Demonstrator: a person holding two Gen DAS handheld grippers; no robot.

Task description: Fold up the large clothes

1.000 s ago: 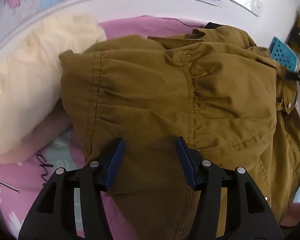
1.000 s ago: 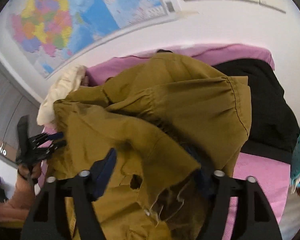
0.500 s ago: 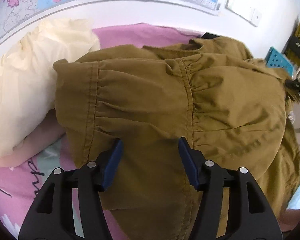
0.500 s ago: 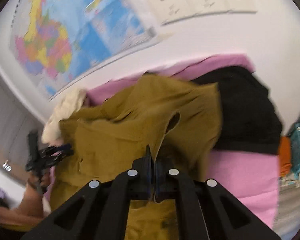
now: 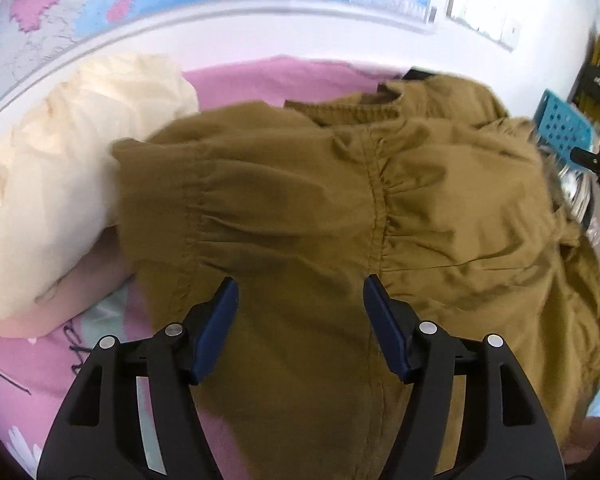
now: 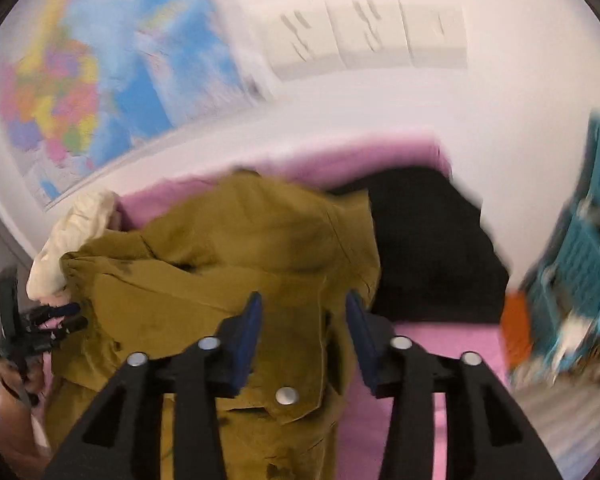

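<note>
An olive-brown jacket (image 5: pixel 340 220) lies bunched on the pink bed sheet (image 5: pixel 260 76). My left gripper (image 5: pixel 298 312) is open just above its near part, with fabric showing between the fingers but not pinched. In the right wrist view the same jacket (image 6: pixel 228 264) lies heaped, with a metal snap button on its near flap. My right gripper (image 6: pixel 302 332) is open over the jacket's right edge and holds nothing. The left gripper also shows far left in that view (image 6: pixel 56 320).
A cream pillow (image 5: pixel 60 168) lies left of the jacket. A black garment (image 6: pixel 428 240) lies on the bed to the jacket's right. A teal basket (image 5: pixel 560 128) and clutter stand beyond the bed's right side. A wall with a map (image 6: pixel 100 72) runs behind the bed.
My right gripper was shut on a jacket edge half a second ago and is now open, with the fabric dropped back. The left gripper stayed open and shifted slightly over the jacket.
</note>
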